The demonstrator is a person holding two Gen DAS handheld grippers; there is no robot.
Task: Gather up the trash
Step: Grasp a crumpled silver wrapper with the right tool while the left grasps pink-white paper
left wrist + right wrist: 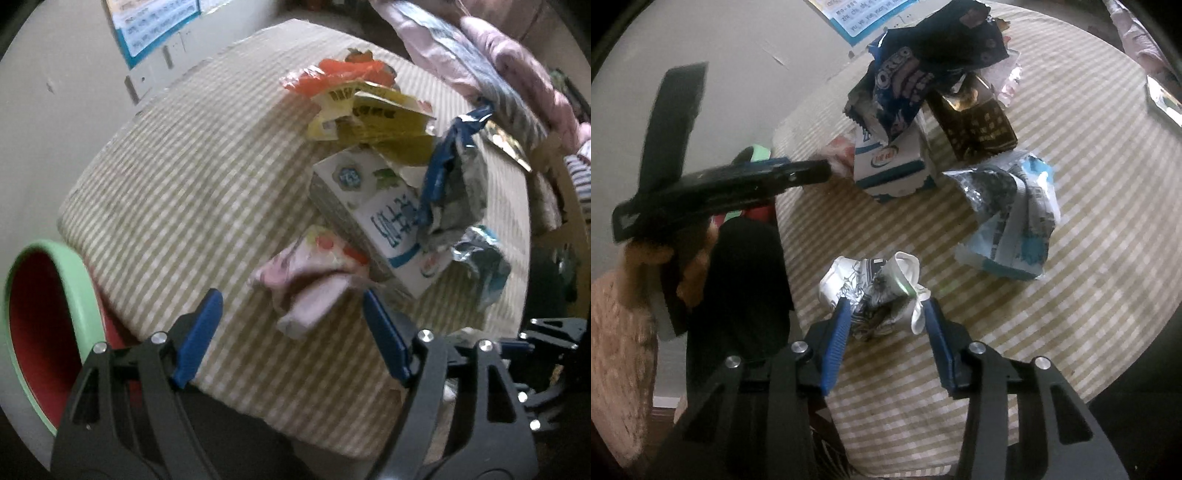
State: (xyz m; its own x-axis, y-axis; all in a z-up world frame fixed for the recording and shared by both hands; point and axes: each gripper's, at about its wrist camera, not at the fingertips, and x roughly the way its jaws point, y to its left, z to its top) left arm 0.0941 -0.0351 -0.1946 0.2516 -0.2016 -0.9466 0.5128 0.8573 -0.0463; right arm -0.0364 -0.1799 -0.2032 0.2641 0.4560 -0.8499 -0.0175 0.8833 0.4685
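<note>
Crumpled white wrapper (873, 295), near worktop (1071, 155) front edge, is flanked by right tongs (886, 314); both pads appear pressed on it, grip judged light. Left tongs (291, 314) held spread w/ nothing between, just short of pink packet (310, 280). Squeeze advised before lift, then drop in green-rimmed bin (55, 317) beside worktop's left edge.

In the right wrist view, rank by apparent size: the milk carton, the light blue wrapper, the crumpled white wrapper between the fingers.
1. Light blue wrapper
2. Milk carton, close behind it
3. Crumpled white wrapper, smallest despite sitting nearest the camera
</note>
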